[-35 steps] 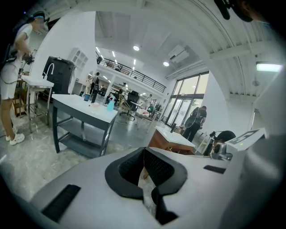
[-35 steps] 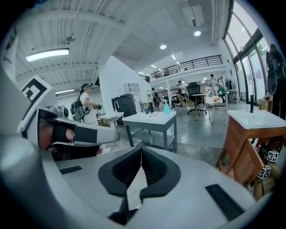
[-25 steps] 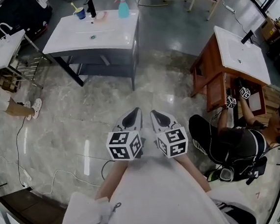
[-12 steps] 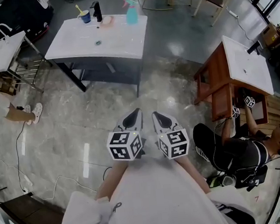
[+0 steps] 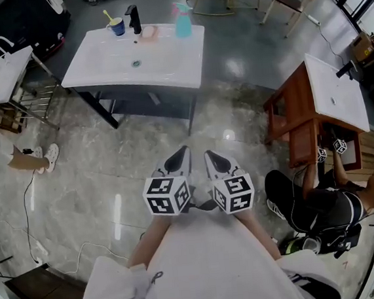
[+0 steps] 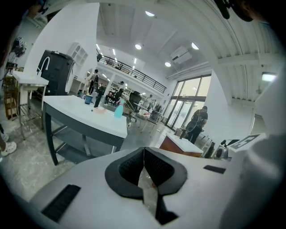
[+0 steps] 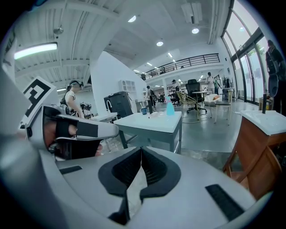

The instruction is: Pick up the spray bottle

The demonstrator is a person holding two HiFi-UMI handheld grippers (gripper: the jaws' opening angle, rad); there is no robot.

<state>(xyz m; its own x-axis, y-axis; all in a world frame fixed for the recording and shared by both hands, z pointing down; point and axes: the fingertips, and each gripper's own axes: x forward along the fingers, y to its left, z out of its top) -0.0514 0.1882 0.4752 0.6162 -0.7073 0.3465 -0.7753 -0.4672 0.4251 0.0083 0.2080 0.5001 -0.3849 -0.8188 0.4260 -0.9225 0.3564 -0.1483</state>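
Marble floor (image 5: pixel 109 159) parts the washstand (image 5: pixel 165 55), bearing spray bottle (image 5: pixel 182 22) and cup (image 5: pixel 117 26), from clenched left claw (image 5: pixel 182 150) and right claw (image 5: pixel 207 153).

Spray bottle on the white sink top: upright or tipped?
Upright. The spray bottle stands on its base at the back of the white sink top, trigger head uppermost, right of the black faucet.

Glossy marble-look floor (image 5: pixel 78 182), strong reflections. Smooth glossy white vanity top (image 5: pixel 165 55) on dark matt metal frame (image 5: pixel 135 92). Translucent teal plastic spray bottle (image 5: pixel 182 22). Reddish wood cabinet (image 5: pixel 289 126) — satin. Matt grey plastic shells on left gripper (image 5: pixel 177 154) and right gripper (image 5: pixel 213 156) — ribbed black rubbery pads (image 7: pixel 156 170).
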